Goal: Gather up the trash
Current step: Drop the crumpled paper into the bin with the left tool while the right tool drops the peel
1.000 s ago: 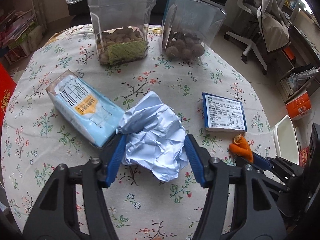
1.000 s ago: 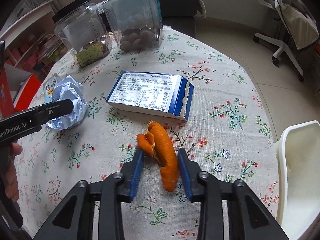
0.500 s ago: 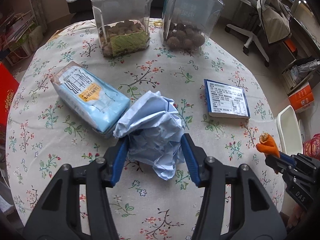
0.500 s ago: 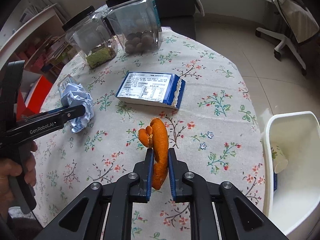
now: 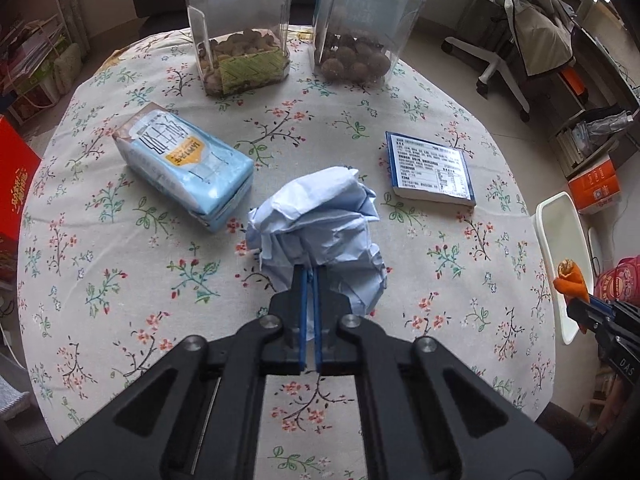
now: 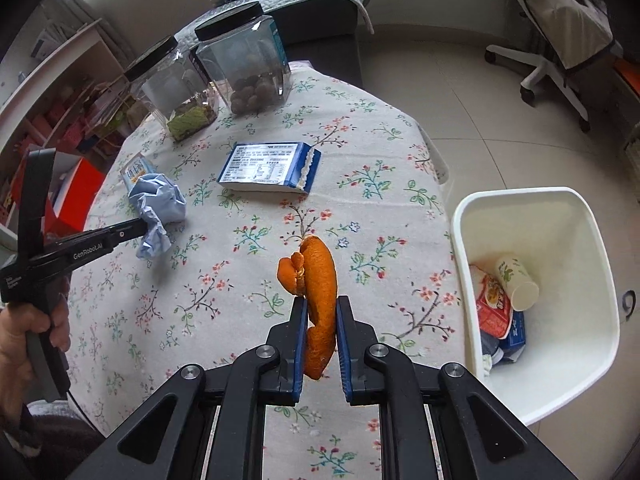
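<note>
My left gripper is shut on the near edge of a crumpled pale-blue paper ball, held just above the flowered tablecloth. The ball also shows in the right wrist view, pinched by the left gripper. My right gripper is shut on a curled orange peel, lifted above the table near its right edge. The peel shows in the left wrist view. A white trash bin stands on the floor right of the table, holding a paper cup and wrappers.
A light-blue tissue pack lies left of the ball. A blue-edged box lies at centre right. Two clear jars stand at the back. An office chair and a red box flank the table.
My left gripper has closed fully on the paper ball and pulled it toward the table's middle. My right gripper has lifted the peel and moved right, toward the bin.
</note>
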